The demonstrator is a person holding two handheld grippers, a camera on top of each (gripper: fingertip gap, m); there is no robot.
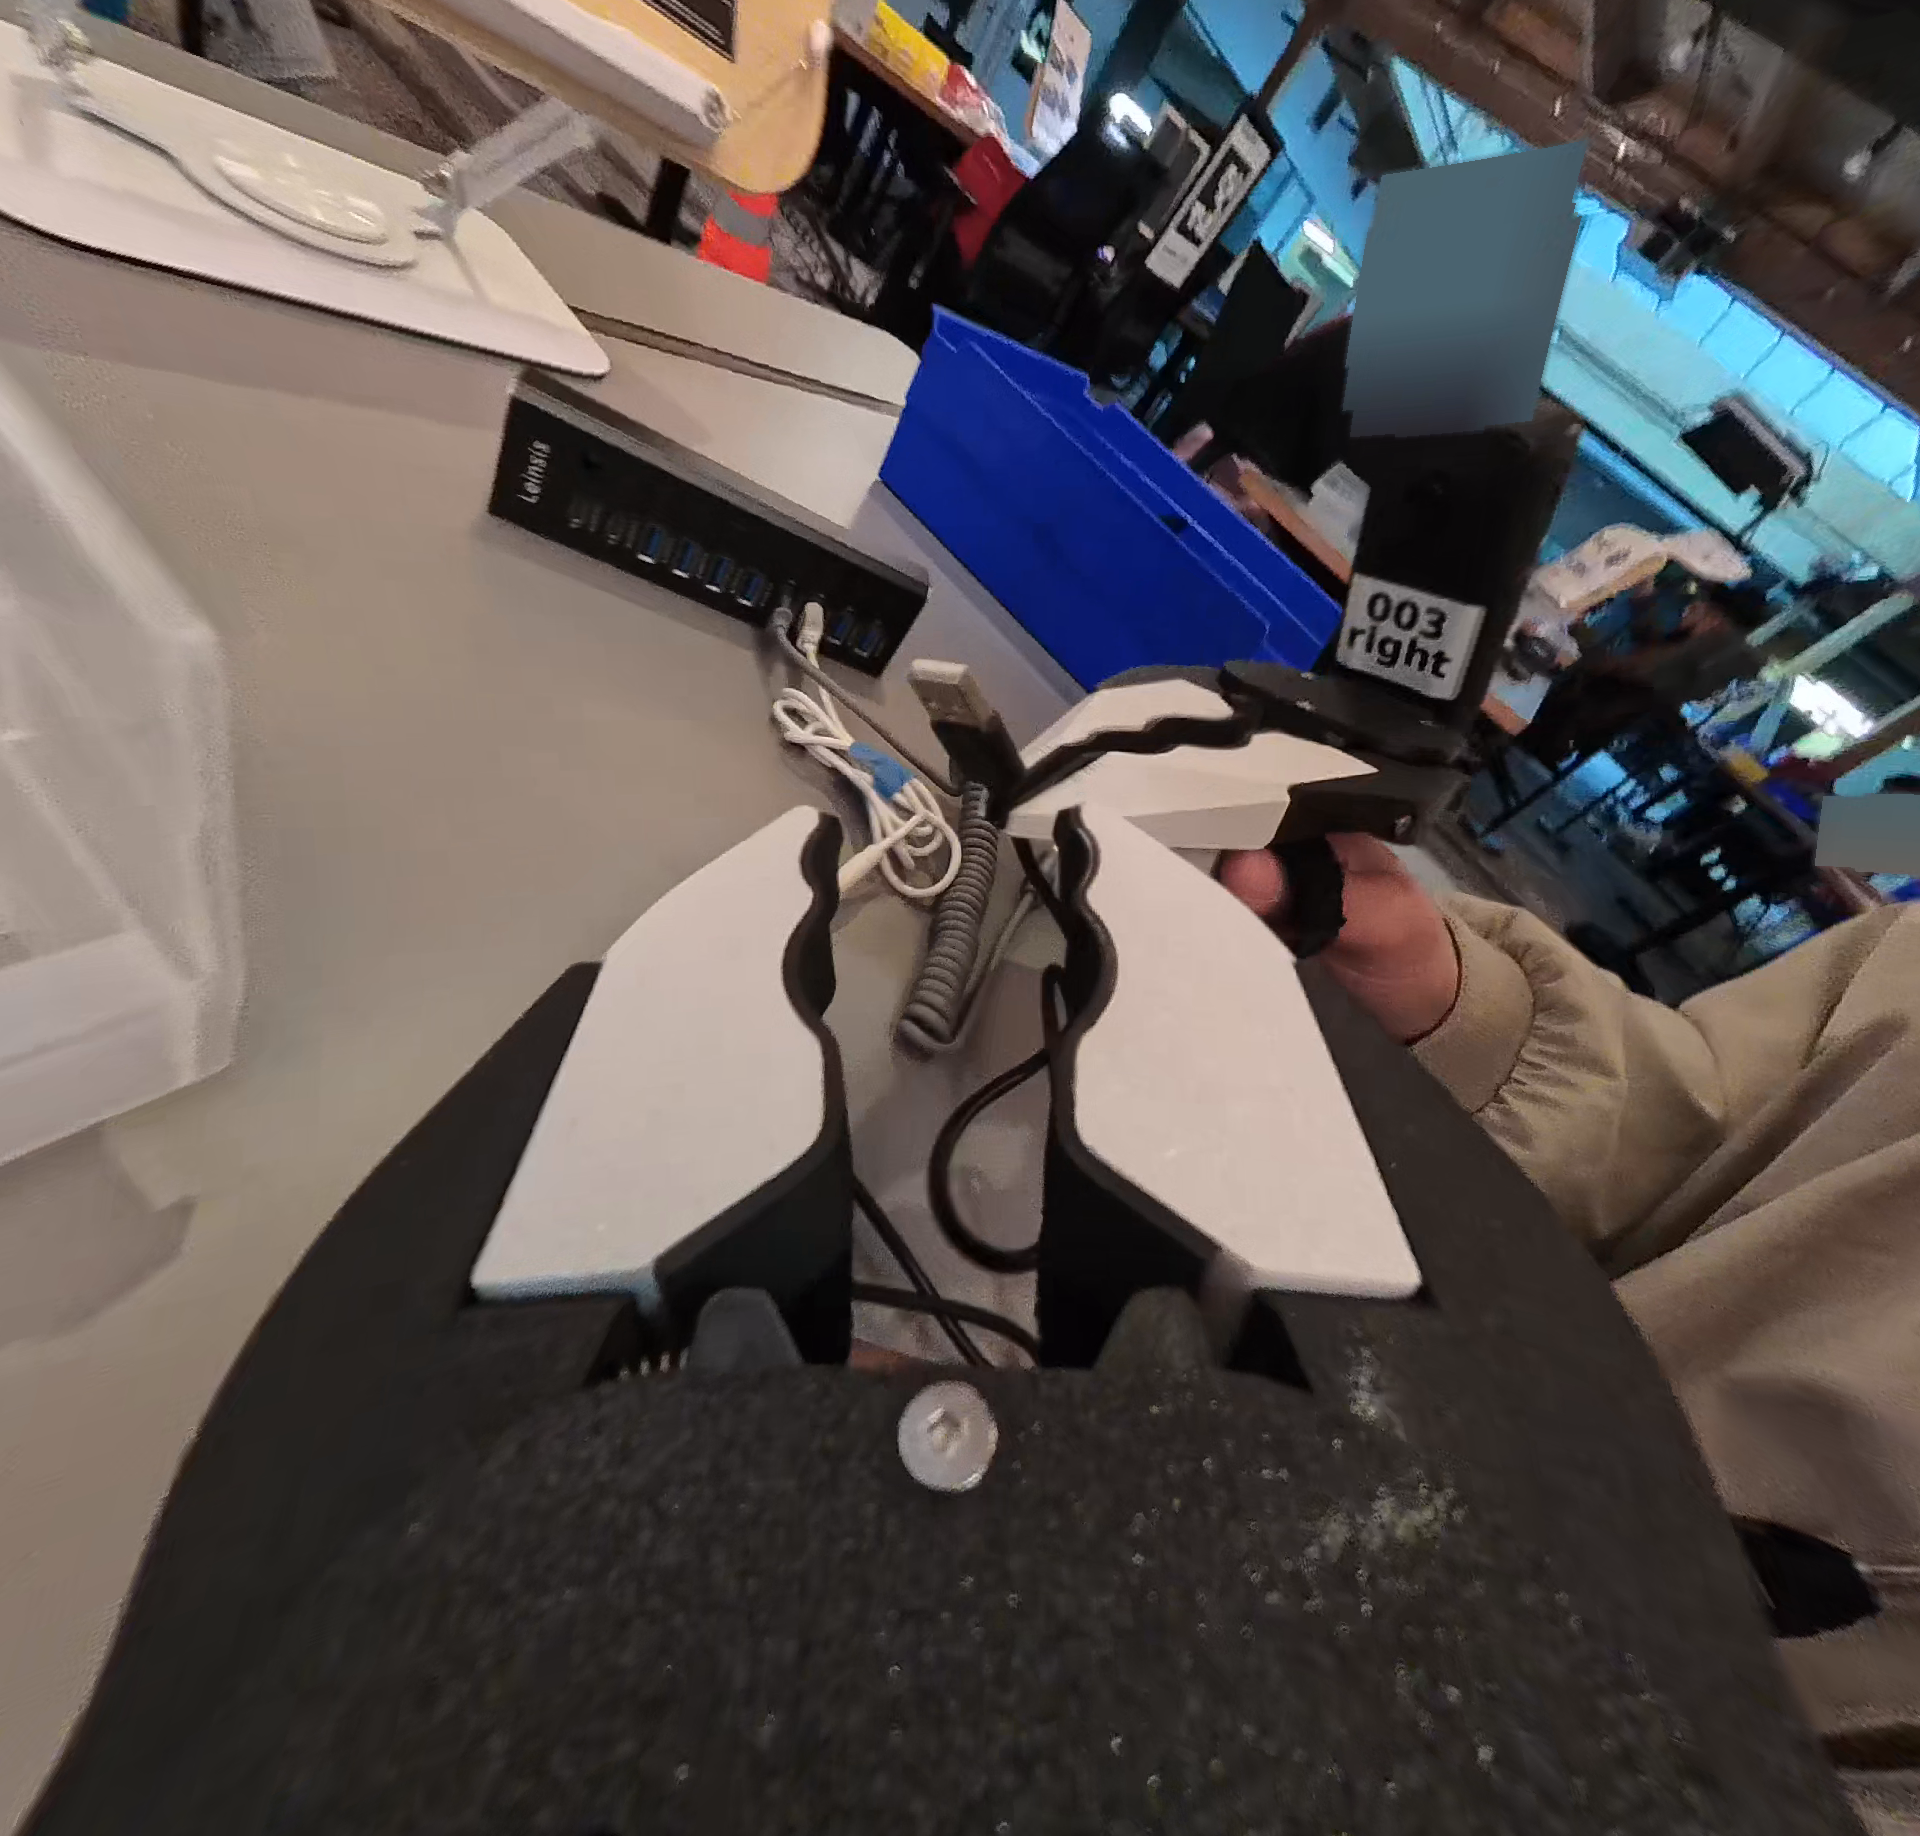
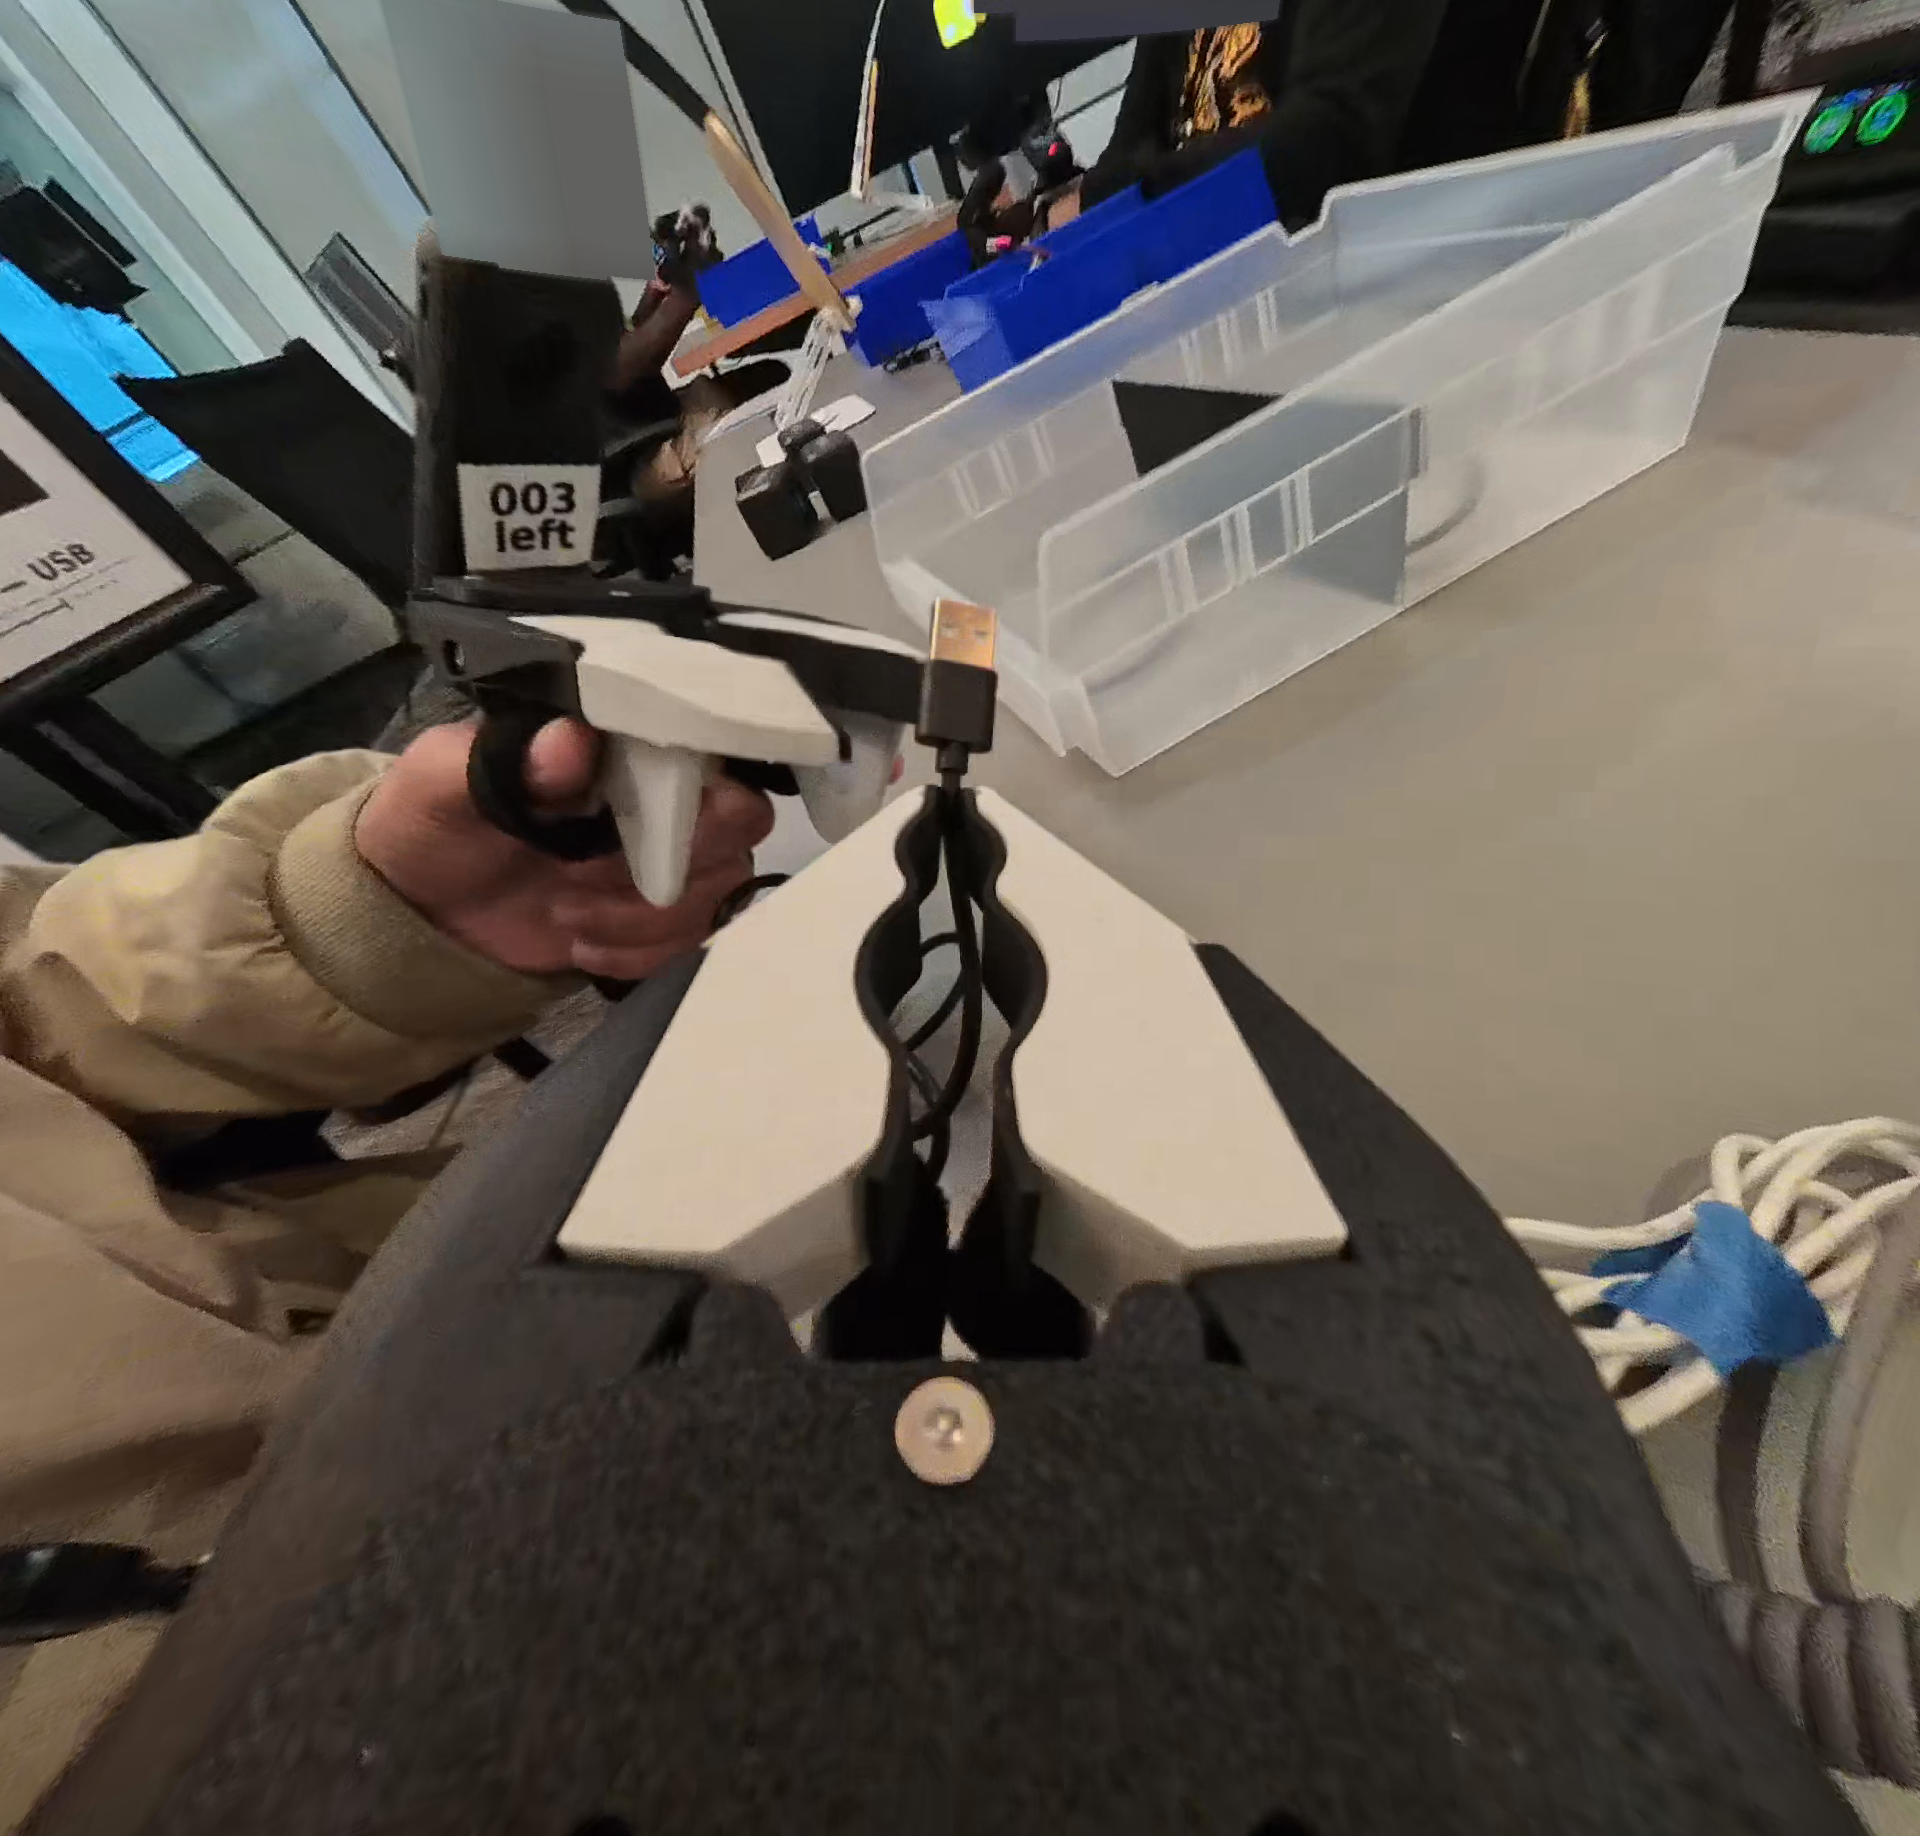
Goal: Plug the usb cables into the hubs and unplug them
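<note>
My right gripper (image 2: 951,799) is shut on a thin black USB cable just below its plug (image 2: 961,674), which stands up above the fingertips. In the left wrist view the same plug (image 1: 951,695) sticks out of the right gripper (image 1: 1023,789), pointing roughly toward the black USB hub (image 1: 707,539) on the grey table. The hub has two cables plugged in near its right end (image 1: 795,628). My left gripper (image 1: 945,841) is open and empty, close beside the right gripper's tips. It also shows in the right wrist view (image 2: 904,716), next to the plug.
A white cable bundle with blue tape (image 1: 883,778) and a grey coiled cable (image 1: 951,934) lie between the grippers and the hub. A blue bin (image 1: 1091,539) stands right of the hub. A clear plastic bin (image 2: 1351,436) sits on the table beyond the plug. Both grippers' tips are roughly 20 cm from the black USB hub (image 1: 707,539).
</note>
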